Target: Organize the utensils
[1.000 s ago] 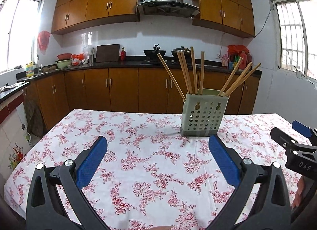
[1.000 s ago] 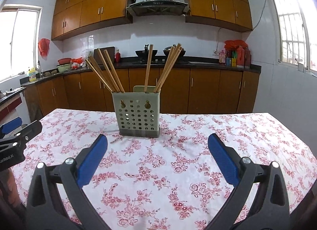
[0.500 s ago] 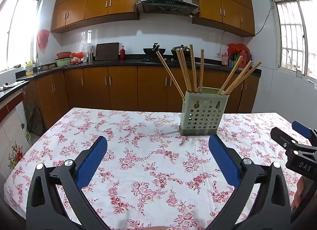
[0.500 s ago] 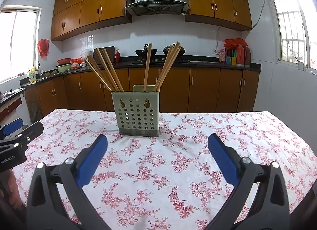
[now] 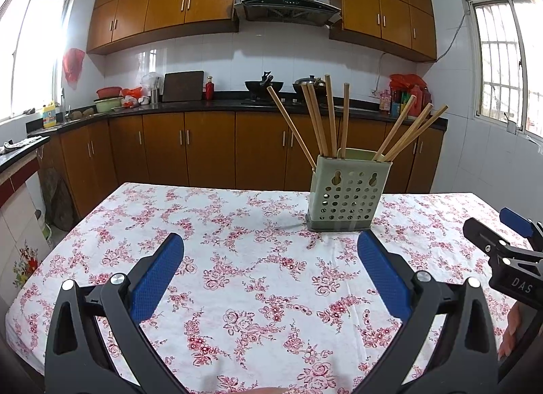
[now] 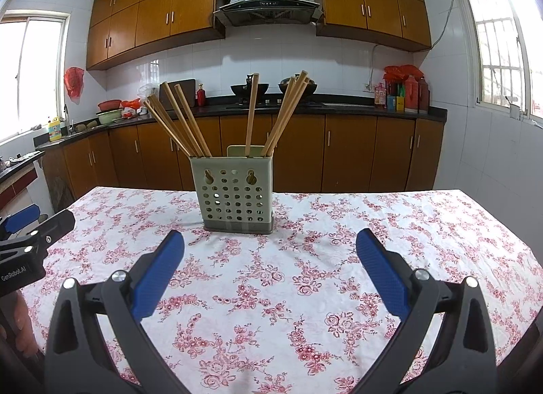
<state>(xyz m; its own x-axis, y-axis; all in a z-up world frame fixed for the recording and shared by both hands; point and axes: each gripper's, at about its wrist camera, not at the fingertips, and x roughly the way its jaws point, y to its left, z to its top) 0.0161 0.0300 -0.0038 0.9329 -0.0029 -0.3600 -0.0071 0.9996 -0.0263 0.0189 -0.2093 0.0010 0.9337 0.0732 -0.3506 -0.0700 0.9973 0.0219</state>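
Right wrist view: both claws (image 6: 269, 241) spread empty before the chopstick holder (image 6: 234, 199).

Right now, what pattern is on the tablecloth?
White tablecloth with a pink-red rose print, clearest in the right wrist view.

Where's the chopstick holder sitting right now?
The chopstick holder stands upright on the floral tablecloth toward the table's far edge: ahead and slightly left in the right wrist view, ahead-right in the left wrist view, beyond both open grippers.

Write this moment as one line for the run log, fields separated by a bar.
left gripper: open, empty | right gripper: open, empty | chopsticks: upright in holder | holder: on floral tablecloth, untouched
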